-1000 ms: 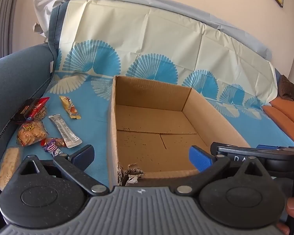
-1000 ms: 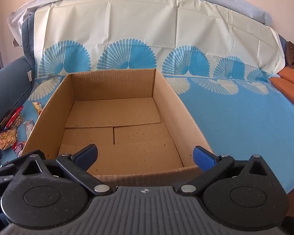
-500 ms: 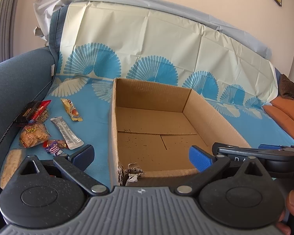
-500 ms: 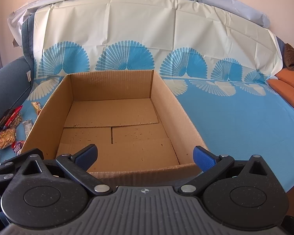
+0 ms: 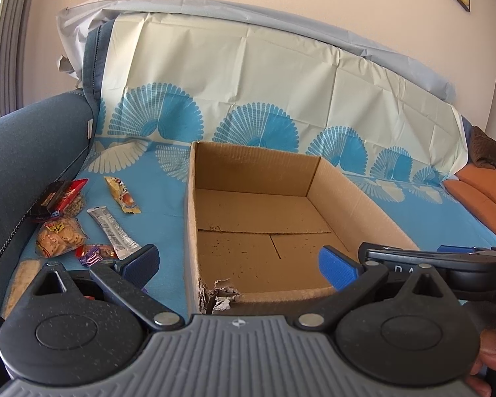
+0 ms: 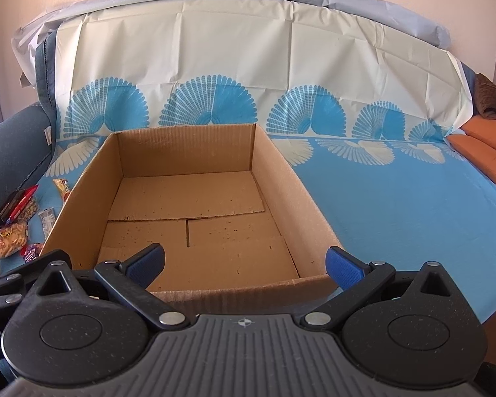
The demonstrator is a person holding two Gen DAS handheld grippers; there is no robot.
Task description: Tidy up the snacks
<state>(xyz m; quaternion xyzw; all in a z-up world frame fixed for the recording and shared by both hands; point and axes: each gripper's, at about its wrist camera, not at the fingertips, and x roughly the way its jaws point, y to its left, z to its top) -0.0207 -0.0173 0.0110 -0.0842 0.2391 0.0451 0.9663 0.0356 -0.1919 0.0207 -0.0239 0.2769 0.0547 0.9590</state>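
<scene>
Covering the sofa [image 5: 33, 152] is a blue fan-patterned plastic sheet [image 6: 396, 205], probably there to keep crumbs off the upholstery, and on it sits the empty cardboard box [image 5: 357, 198], open-topped so snacks can drop straight in. Its near left corner [image 5: 220, 294] is torn. All the snacks lie left of the box, none inside, so the sorting looks not yet begun: a clear biscuit bag [image 5: 60, 236], a red packet [image 5: 62, 193], a silver bar wrapper [image 5: 113, 231], a yellow wrapper [image 5: 122, 195] and a small purple candy [image 5: 94, 253]. The left gripper [image 5: 238, 263] hangs over the box's near left corner, fingers wide and holding nothing; the right gripper [image 6: 244, 263], level with the box's near wall, is likewise spread and unloaded.
</scene>
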